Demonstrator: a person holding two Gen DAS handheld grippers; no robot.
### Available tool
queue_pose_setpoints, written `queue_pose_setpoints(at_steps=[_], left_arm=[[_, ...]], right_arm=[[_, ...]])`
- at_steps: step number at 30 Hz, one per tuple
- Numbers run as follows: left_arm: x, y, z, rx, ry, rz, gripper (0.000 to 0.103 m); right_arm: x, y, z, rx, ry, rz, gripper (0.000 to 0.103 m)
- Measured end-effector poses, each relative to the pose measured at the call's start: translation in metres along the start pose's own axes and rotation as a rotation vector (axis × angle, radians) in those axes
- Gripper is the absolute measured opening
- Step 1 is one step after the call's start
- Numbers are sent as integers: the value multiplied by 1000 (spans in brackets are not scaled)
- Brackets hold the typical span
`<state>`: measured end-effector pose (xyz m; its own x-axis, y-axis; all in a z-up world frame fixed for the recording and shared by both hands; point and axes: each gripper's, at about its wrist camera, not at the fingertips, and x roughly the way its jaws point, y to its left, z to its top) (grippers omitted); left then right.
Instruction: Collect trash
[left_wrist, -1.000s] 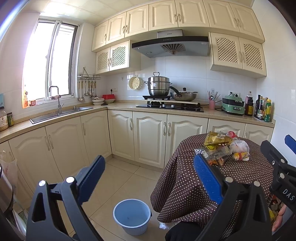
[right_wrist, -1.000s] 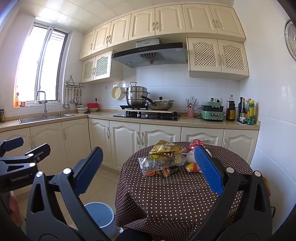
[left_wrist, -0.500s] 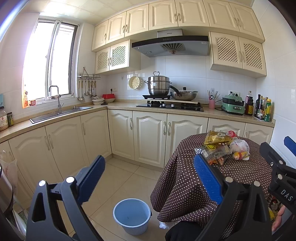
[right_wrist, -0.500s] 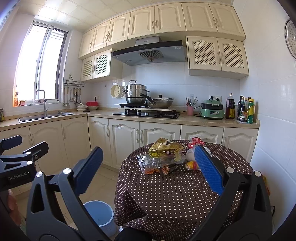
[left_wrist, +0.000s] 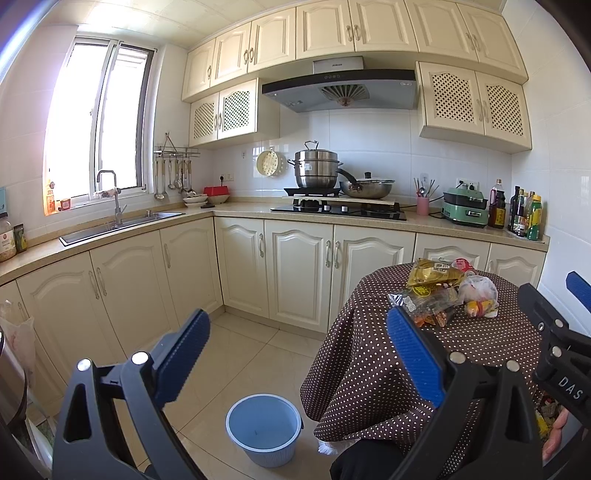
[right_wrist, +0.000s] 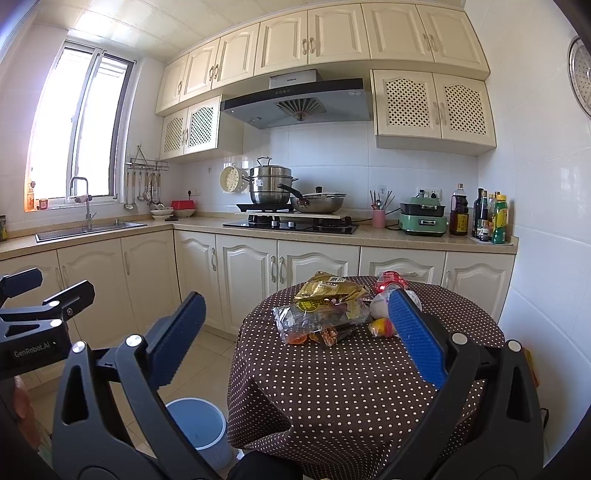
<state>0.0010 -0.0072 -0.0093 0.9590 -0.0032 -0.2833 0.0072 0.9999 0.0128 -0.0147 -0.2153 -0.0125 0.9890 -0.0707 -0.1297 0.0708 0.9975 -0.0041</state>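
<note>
Blue-padded left gripper (left_wrist: 297, 349) and right gripper (right_wrist: 299, 334) unchanged since earlier: both spread wide, empty; trash pile (right_wrist: 325, 314) mid-frame untouched.

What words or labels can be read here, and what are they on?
"GenRobot.AI": on the left gripper body.
"DAS", cut off by the frame edge: on the right gripper body.
Range hood brand: too blurred to read.
Yellow snack bag characters: too small to read.
Bottles on the counter: labels unreadable.
</note>
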Motion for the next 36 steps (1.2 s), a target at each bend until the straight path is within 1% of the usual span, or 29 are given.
queue_pose_setpoints(at_steps=[17,27,29,32,36], left_arm=[[3,-4,-1,9,8,3,95],[10,-5,-2,18,27,5,95],[13,-6,-3,23,37,4,95],[26,-12,-5,44,74,-19,95],[59,-26,-10,66,159,-92,95]], right_arm=[[4,-4,-6,5,14,-9,97],[11,-10,-10,19,35,-12,97],[15,-14,-13,25,42,-26,97],[25,-23,-18,35,66,-51,97],[46,-40,-25,69,111,-84,97]])
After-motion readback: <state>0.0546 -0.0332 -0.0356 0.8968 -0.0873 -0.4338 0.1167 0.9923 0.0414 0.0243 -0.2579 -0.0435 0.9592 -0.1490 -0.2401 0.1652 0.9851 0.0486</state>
